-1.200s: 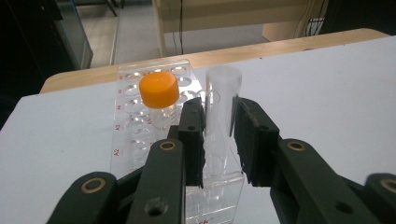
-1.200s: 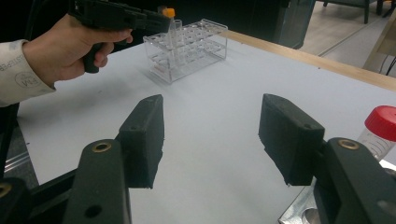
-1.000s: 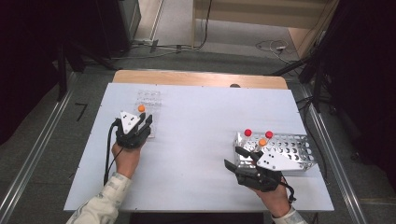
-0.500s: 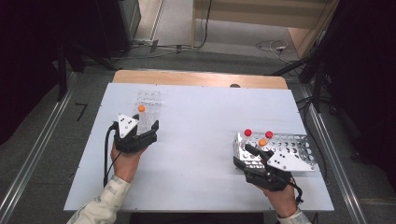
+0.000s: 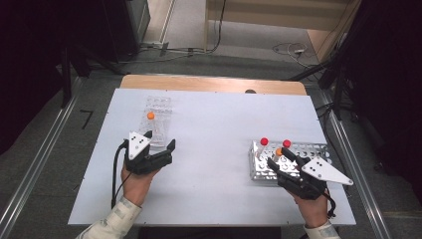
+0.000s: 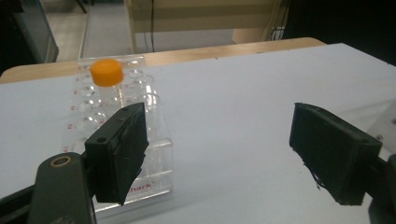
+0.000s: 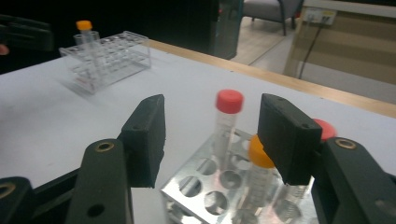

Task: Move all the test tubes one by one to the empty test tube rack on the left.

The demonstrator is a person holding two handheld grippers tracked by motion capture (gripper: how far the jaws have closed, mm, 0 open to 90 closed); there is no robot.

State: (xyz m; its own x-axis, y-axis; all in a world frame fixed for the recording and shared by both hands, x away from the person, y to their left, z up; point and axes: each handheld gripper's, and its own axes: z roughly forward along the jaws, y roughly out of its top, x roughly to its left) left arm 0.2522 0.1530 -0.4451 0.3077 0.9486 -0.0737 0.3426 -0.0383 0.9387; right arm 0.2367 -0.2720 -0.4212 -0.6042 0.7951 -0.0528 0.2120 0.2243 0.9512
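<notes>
So in the high view the left gripper (image 5: 158, 141) sits in the left half of the frame, just below the clear plastic rack (image 5: 158, 119). Its jaws have just been opening and now stand wide apart with nothing between them. The orange-capped tube (image 5: 150, 116) stands upright in that clear rack, a bit above the gripper and not touched by it. The left gripper view backs this up: the orange-capped tube (image 6: 107, 74) is in the upper left of the frame, standing in the clear plastic rack (image 6: 154, 154), and the left jaw is in front of the rack's near end while the right jaw hangs over bare white table (image 6: 233, 93).

Over at the lower right of the high view, the right gripper (image 5: 281, 158) is at the near edge of the metal rack (image 5: 308, 148). That rack holds 3 tubes: 2 red-capped ones (image 5: 264, 142) and 1 with an orange cap (image 5: 278, 151). In the right gripper view the jaws have just been closing a little but are apart, gripping nothing. The red-capped tube (image 7: 229, 116) shows in the gap between them, farther back, and the second orange-capped tube (image 7: 258, 161) sits right by the right jaw, partly hidden behind it. I can't tell if the jaw touches it.
</notes>
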